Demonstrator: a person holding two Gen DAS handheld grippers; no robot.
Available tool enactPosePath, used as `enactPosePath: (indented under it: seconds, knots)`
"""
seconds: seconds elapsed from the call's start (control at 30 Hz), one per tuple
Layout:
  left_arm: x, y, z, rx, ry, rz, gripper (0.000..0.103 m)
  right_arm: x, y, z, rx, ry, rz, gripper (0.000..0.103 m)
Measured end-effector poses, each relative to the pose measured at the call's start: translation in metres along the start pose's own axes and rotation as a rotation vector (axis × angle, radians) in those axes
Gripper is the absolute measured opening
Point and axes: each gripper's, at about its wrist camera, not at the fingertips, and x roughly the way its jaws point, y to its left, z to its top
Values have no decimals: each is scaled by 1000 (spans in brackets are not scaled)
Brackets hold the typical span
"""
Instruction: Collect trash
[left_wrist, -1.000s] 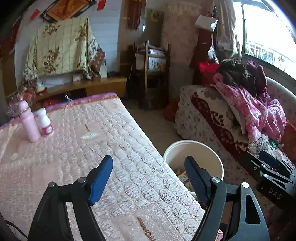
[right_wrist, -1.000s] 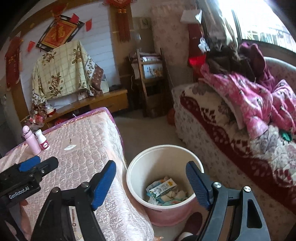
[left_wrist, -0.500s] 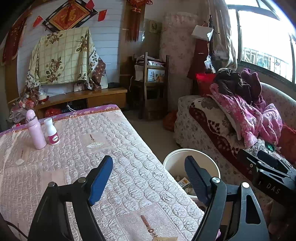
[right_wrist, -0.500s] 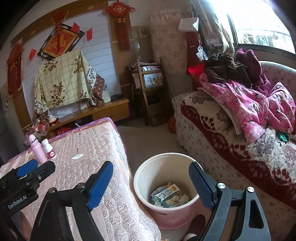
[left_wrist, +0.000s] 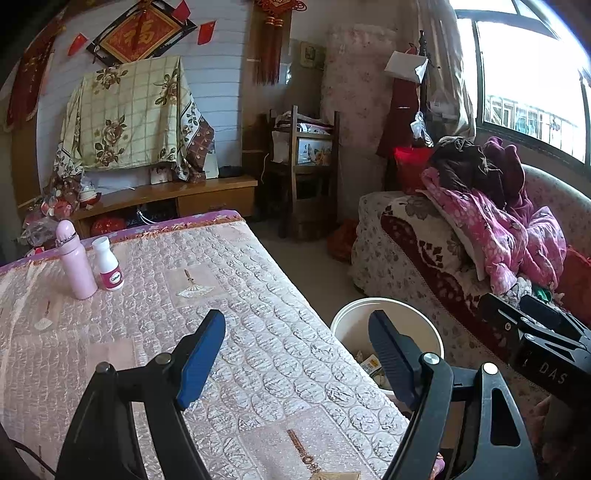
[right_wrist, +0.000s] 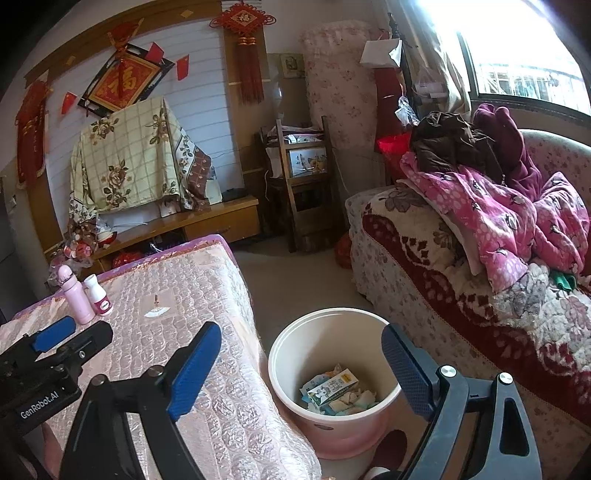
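Note:
A white and pink bucket (right_wrist: 295, 380) stands on the floor between the table and the sofa, holding a small carton (right_wrist: 332, 387) and crumpled wrappers. It also shows in the left wrist view (left_wrist: 388, 314). My right gripper (right_wrist: 301, 369) is open and empty, above and in front of the bucket. My left gripper (left_wrist: 297, 354) is open and empty, over the table's right edge. Each gripper's body shows in the other's view.
The table (left_wrist: 110, 332) has a pink quilted cover. A pink bottle (left_wrist: 75, 258) and a small white bottle (left_wrist: 107, 264) stand at its far left. A floral sofa (right_wrist: 461, 295) with piled clothes is on the right. A wooden chair (left_wrist: 310, 177) and low cabinet (left_wrist: 166, 199) stand behind.
Both grippers have risen and pulled back, so the table and bucket sit lower and farther off in view. Both jaws stay open and empty.

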Motion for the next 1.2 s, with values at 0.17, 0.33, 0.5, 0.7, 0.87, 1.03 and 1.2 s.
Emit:
enactPosePath:
  seconds: [0.17,0.33,0.5,0.7,0.87,1.03,1.2]
  knots:
    - [0,0,0,9,-2,7,80,1,0,2,0,0,6,91]
    - [1,1,-1,6,0,3,80,3,3,3,-8,1,8,91]
    - [2,3,-3,0,8,-6,80,4,5,3,-11,5,9,91]
    - [5,6,-4,-8,19,-14,80,6,4,2,-8,12,8,91]
    - [7,8,-4,-12,25,-18,80,8,3,2,-7,18,3,91]
    - [9,7,-5,-11,29,-17,80,10,2,1,-6,22,1,91]
    - [10,6,-6,-9,33,-17,80,12,1,0,-1,28,1,91]
